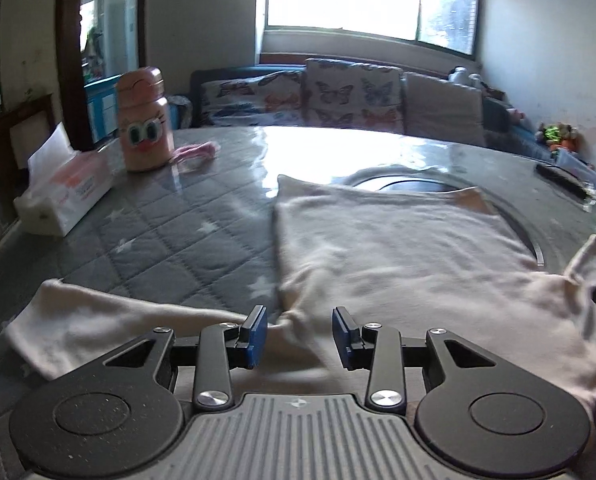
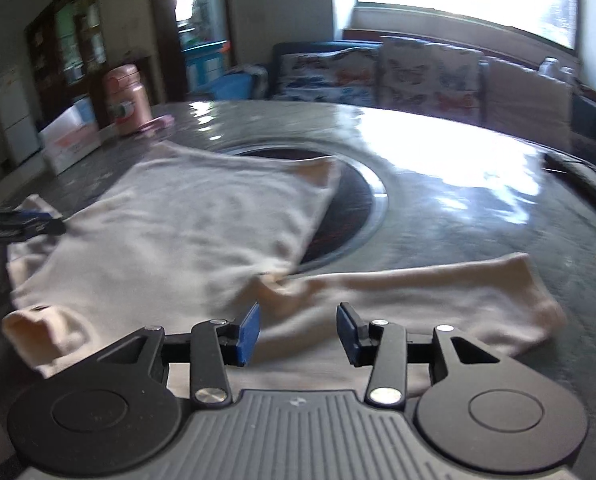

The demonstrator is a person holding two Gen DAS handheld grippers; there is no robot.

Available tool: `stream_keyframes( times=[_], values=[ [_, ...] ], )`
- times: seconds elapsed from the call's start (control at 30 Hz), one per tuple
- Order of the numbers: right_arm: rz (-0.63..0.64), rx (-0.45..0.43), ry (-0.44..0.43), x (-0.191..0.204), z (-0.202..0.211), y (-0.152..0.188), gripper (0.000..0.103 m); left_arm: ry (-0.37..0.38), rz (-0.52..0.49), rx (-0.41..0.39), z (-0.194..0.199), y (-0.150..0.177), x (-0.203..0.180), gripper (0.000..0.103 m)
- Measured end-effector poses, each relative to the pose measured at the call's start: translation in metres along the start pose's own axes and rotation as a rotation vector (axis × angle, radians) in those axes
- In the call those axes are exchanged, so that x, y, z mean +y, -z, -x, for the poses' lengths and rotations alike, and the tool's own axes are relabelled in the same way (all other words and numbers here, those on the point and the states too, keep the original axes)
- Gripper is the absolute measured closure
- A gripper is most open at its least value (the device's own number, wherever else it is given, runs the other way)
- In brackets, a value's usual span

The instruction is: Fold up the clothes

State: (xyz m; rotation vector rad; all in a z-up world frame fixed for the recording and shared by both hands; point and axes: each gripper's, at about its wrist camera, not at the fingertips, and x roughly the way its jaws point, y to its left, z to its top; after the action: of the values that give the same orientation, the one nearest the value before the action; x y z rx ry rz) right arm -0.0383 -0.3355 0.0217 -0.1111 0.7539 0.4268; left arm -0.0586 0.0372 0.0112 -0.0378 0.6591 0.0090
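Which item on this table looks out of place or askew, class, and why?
The shirt lies partly over the round inset in the table, its far corner hanging past the rim. One sleeve runs out sideways, rumpled where it joins the body. The bottle and tissue box stand upright.

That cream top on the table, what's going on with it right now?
A person is folding the cream top with two handheld grippers. It lies spread on the quilted table, both sleeves stretched out sideways, one body corner over the round inset. The left gripper and the right gripper both hover over its near edge with jaws apart, gripping nothing. No fold looks made yet.
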Motion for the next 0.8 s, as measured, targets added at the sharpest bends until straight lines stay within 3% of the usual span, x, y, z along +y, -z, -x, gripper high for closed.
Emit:
stream_keyframes(
  times=[0.3, 0.4, 0.67, 0.8],
  values=[
    [-0.185, -0.035, 0.287, -0.085, 0.006, 0.012, 0.062, 0.129, -0.082, 0.000, 0.014, 0.001, -0.040, 0.060],
    [-0.242, -0.035, 0.340, -0.106, 0.005, 0.017, 0.062, 0.176, -0.113, 0.012, 0.016, 0.006, -0.055, 0.059],
    [-0.323, -0.070, 0.324, -0.131, -0.002, 0.025, 0.063, 0.269, -0.188, 0.034, 0.018, 0.014, -0.091, 0.055],
    [-0.301, -0.086, 0.330, -0.128, -0.005, 0.026, 0.088, 0.287, -0.203, 0.043, 0.016, 0.016, -0.101, 0.055]
  ],
)
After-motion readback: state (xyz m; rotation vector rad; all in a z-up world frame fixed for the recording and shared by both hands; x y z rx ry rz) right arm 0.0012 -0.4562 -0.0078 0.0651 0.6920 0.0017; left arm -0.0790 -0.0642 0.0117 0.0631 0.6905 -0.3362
